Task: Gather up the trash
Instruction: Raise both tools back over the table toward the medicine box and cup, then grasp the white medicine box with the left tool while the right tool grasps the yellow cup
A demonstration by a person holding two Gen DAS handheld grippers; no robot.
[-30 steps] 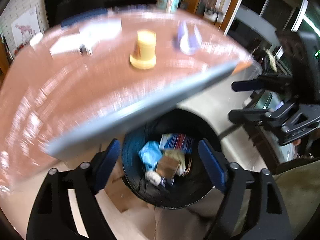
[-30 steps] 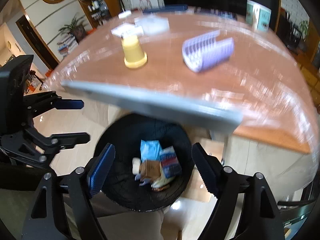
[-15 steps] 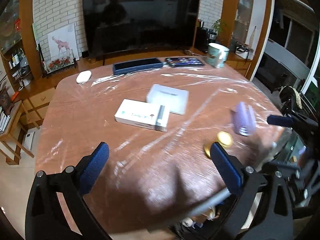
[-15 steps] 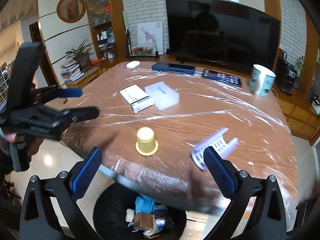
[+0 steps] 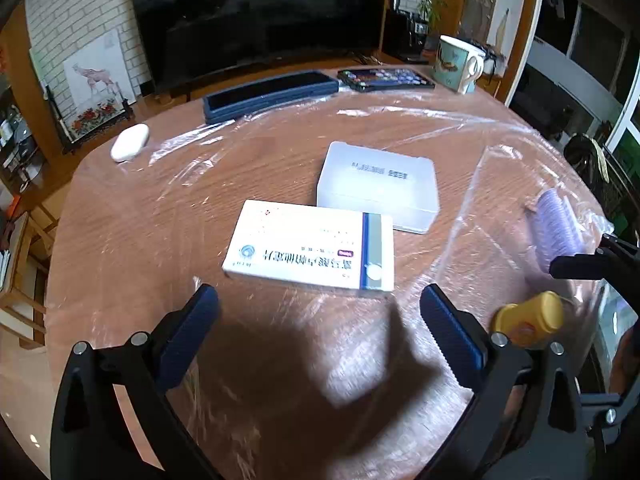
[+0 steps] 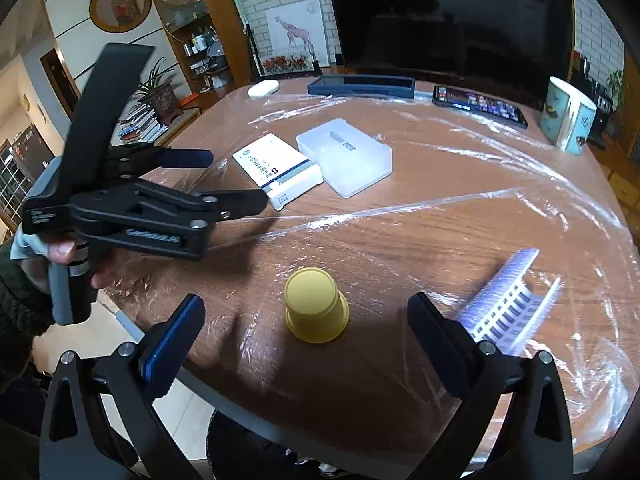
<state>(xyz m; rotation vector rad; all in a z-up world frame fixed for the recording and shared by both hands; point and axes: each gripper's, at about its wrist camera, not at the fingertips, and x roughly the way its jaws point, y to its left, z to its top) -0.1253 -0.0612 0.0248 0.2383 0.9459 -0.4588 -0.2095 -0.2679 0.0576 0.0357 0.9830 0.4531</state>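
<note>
Both grippers are swinging up from the bin to the counter [image 6: 400, 220], left gripper [image 5: 320, 320] and right gripper [image 6: 306, 336] gaping empty over the yellow cup [image 6: 316, 308].

Left gripper [image 5: 318, 322] is pointing steeply down over the tabletop [image 5: 140, 240], jaws standing wide apart, nothing sitting between them. Right gripper [image 6: 306, 338] is tilting down likewise, jaws wide, pads touching nothing. In the right wrist view a bare hand [image 6: 60, 264] is wrapping the left gripper's grey handle, with a dark green sleeve [image 6: 18, 304] showing behind it.
</note>
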